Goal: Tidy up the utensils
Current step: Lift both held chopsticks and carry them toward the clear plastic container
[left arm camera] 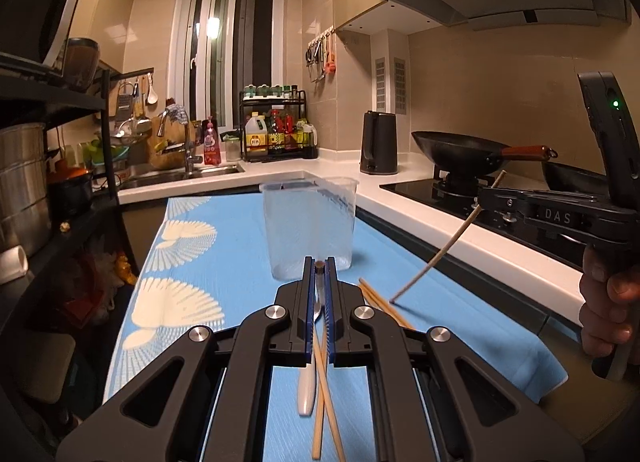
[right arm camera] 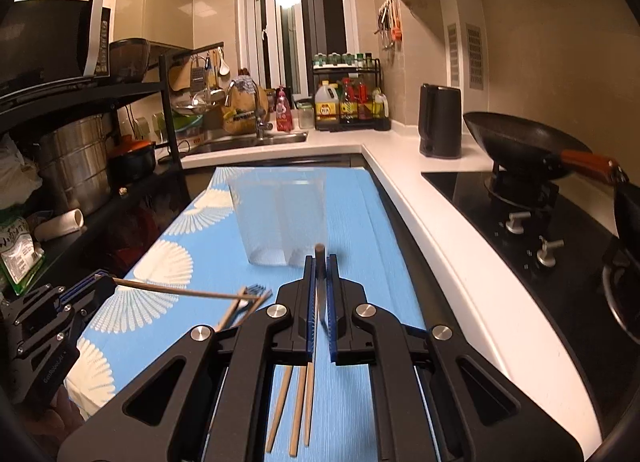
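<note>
Wooden chopsticks (right arm camera: 298,406) lie loose on the blue cloth (left arm camera: 224,262) covering the worktop, nearest the cams. L gripper (left arm camera: 319,274) fingers pinch one chopstick (right arm camera: 176,290), held above the cloth. R gripper (right arm camera: 319,274) fingers pinch another chopstick (left arm camera: 440,250), tilted. Clear plastic cup (left arm camera: 308,225) stands just beyond, empty. Fork (right arm camera: 254,292) lies near it.

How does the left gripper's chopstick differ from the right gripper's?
The left chopstick, in the left gripper, sticks out nearly level; the right chopstick, in the right gripper, slants steeply down toward the blue cloth. The right one leaves a short stub above its jaws; the left one shows none. Both are pale wood, clamped.
</note>
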`<state>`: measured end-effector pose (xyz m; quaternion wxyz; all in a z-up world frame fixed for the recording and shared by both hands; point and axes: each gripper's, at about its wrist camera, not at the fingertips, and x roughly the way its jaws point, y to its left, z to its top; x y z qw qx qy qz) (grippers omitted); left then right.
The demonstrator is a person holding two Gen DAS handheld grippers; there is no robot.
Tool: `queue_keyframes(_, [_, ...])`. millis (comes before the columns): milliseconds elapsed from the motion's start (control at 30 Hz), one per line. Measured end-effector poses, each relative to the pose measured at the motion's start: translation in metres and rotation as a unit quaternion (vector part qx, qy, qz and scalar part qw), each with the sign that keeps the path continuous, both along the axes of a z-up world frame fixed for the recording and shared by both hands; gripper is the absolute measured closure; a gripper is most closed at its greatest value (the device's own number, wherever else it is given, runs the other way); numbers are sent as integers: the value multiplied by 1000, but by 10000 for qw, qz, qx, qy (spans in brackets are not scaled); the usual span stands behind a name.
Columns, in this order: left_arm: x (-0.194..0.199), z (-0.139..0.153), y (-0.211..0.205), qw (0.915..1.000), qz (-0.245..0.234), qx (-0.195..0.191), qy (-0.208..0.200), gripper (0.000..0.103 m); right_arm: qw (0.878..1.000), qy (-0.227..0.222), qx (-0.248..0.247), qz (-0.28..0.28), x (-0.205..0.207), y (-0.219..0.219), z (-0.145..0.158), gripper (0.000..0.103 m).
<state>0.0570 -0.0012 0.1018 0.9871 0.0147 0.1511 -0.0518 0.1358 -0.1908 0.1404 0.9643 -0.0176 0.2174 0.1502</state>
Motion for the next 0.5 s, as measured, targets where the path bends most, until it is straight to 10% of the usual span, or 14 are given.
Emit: queue_keyframes(500, [97, 90, 27, 9979, -197, -272, 561, 98, 9991, 94, -128, 401, 58, 18, 59, 98])
